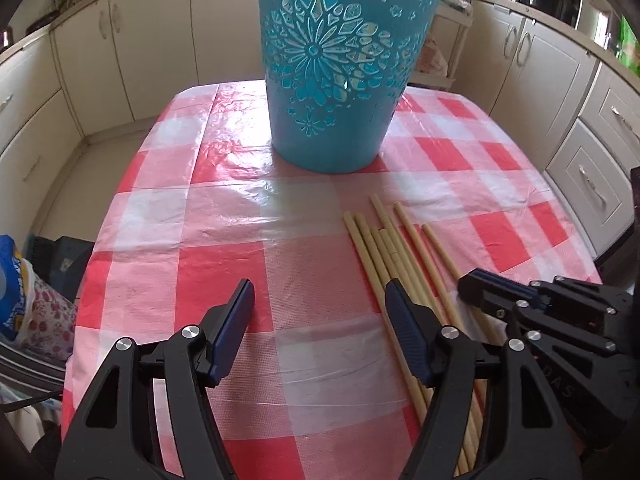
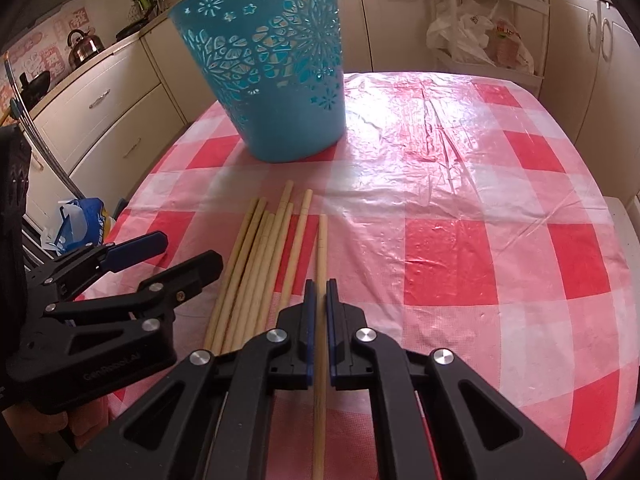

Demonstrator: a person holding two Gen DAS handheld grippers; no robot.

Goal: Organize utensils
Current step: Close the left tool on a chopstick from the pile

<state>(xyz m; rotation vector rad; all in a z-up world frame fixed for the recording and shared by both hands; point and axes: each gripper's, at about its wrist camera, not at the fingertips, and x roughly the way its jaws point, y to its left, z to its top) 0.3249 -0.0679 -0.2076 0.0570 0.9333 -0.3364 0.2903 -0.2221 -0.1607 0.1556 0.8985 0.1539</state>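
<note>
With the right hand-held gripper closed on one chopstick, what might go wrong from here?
1. The right hand-held gripper holds the single chopstick near one end, so it may pivot or slip when lifted.
2. The basket is tall; the long stick could catch its rim.
3. The chopstick pile lies close and could be nudged.

The left wrist camera looks steeply down and forward past its own jaws from close above the checked counter [image 1: 224, 240], facing the teal basket [image 1: 332, 80] at the far side, with the chopsticks [image 1: 400, 256] to its right. The right wrist camera sits just as near and as steep, from farther right, so the basket [image 2: 276, 72] shifts left. Both share the basket, the chopsticks [image 2: 256, 264], the counter's middle and each other's gripper.
</note>
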